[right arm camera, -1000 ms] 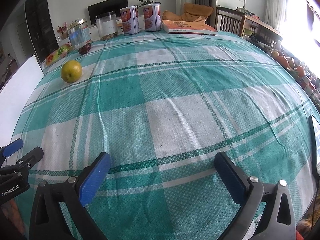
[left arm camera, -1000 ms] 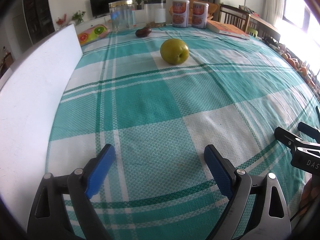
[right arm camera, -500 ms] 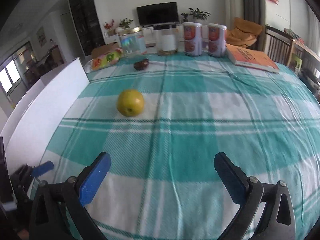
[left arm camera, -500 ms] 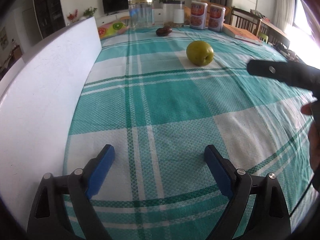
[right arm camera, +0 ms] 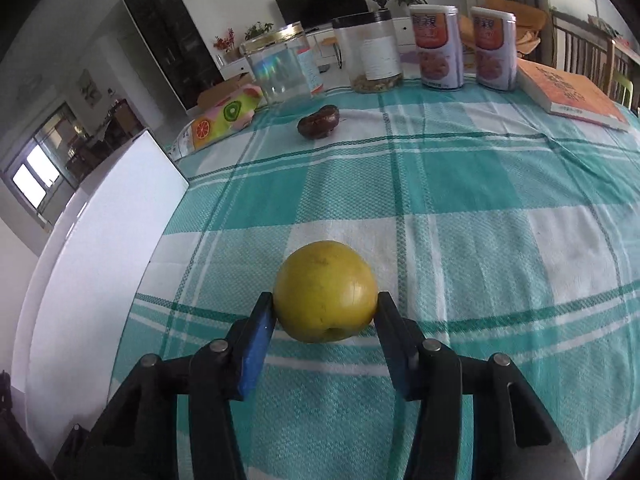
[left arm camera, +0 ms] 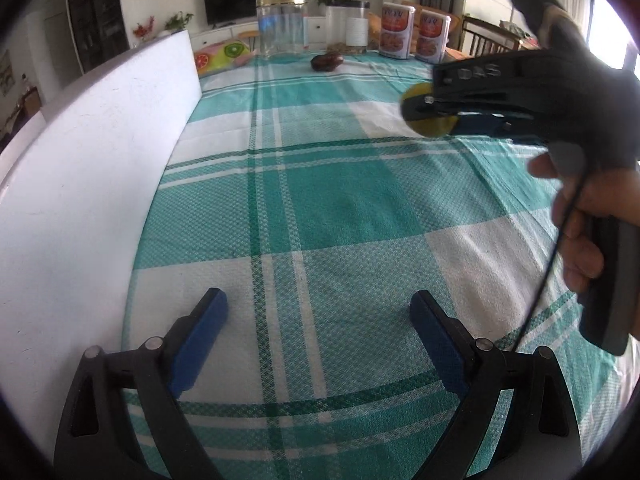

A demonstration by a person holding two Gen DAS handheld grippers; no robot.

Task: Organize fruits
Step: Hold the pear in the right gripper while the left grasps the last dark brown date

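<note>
Half a second ago the right gripper (right arm camera: 326, 312) was hovering wide open, well short of the yellow-green fruit (right arm camera: 326, 291); now its blue pads are pressing on the fruit's two flanks, clamping it. In the left wrist view this gripper is now crossing in at two o'clock, covering most of the fruit (left arm camera: 434, 128), whereas earlier the fruit was showing whole. The left gripper (left arm camera: 318, 322) is staying spread wide over the checked tablecloth (left arm camera: 340, 208), holding nothing.

Counting from largest down: one white board (right arm camera: 100, 248) is standing along the edge at nine o'clock; one orange book (right arm camera: 568, 94) is lying at two o'clock; two clear jars (right arm camera: 280, 66) and two printed tins (right arm camera: 438, 48) are lining the far edge at twelve; one fruit-print packet (right arm camera: 224, 114) is sitting at eleven; one yellow-green fruit; one small dark brown fruit (right arm camera: 319, 121), possibly a dried one, though it is too far to tell.

The gripped fruit is looking round and smooth, dull yellow-green, its dimple facing down toward the camera, seemingly sitting on a white square of the cloth.
</note>
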